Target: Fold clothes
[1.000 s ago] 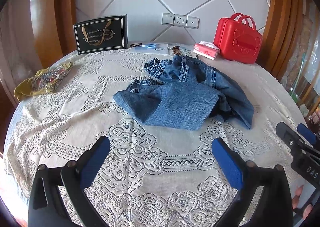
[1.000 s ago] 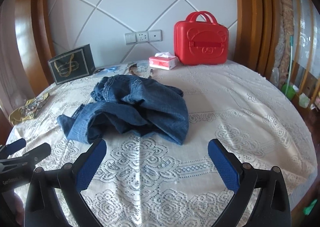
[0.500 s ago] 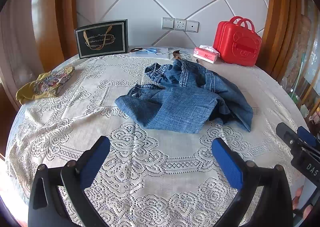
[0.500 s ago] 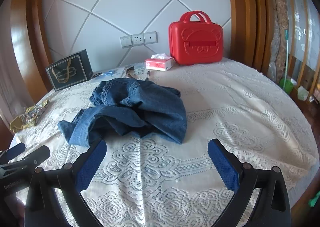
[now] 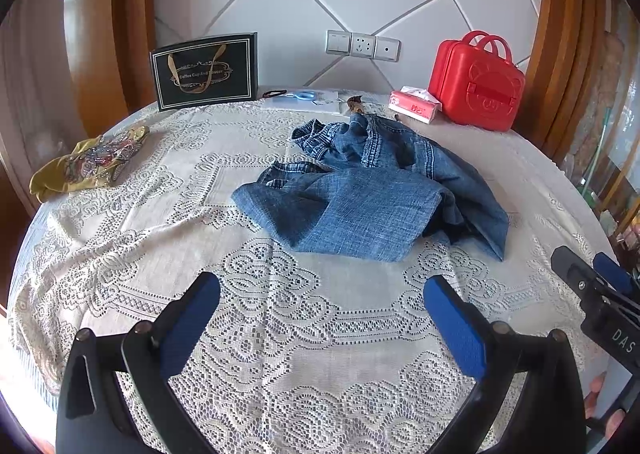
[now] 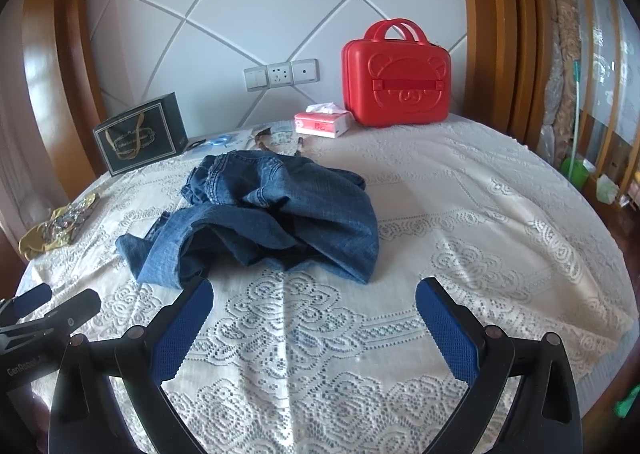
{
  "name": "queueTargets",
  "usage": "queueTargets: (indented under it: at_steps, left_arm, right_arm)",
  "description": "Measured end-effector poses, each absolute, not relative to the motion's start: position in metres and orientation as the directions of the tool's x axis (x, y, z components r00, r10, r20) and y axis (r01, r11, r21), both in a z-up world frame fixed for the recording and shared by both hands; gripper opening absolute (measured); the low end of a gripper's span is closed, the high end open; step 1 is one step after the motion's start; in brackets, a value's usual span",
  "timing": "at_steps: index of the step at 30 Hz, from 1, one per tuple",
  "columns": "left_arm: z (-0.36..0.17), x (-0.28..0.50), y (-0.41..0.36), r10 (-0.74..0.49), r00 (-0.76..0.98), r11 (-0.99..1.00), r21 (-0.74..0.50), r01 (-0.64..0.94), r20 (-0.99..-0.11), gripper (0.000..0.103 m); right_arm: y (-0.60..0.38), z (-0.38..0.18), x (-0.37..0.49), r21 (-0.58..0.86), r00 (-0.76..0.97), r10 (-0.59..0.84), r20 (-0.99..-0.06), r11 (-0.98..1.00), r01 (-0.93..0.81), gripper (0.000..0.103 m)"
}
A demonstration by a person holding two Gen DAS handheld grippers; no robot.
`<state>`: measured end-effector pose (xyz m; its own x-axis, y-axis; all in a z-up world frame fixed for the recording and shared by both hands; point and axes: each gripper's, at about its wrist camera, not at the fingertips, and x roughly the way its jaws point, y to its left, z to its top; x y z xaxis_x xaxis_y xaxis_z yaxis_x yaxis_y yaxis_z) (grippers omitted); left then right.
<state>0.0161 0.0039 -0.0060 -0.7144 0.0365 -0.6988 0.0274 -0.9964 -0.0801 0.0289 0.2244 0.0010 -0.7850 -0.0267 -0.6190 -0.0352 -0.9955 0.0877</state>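
A crumpled pair of blue jeans (image 5: 372,189) lies in a heap on the round table with a white lace cloth (image 5: 280,334); it also shows in the right wrist view (image 6: 272,213). My left gripper (image 5: 320,290) is open and empty, above the cloth short of the jeans' near edge. My right gripper (image 6: 312,294) is open and empty, just short of the jeans' near edge. The right gripper's tip shows at the right edge of the left wrist view (image 5: 592,286); the left gripper's tip shows at the left edge of the right wrist view (image 6: 44,314).
A red case (image 5: 476,85), a tissue pack (image 5: 414,105), a black gift bag (image 5: 204,71) and scissors (image 5: 294,94) stand along the far edge by the wall. A yellow patterned cloth (image 5: 88,161) lies at the far left. The table edge drops off at the right.
Both grippers rose and drew back slightly, so the jeans sit a bit farther off in both views. Both stay open. The jeans have not moved.
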Motion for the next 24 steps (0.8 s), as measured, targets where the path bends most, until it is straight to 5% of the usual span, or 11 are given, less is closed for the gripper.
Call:
queueTargets:
  at_steps: [24]
  left_arm:
    - [-0.028, -0.004, 0.002, 0.049, -0.682, -0.997, -0.078, 0.011, -0.73, 0.103]
  right_arm:
    - [0.227, -0.016, 0.018, 0.097, -0.763, -0.05, -0.645, -0.995, -0.016, 0.103]
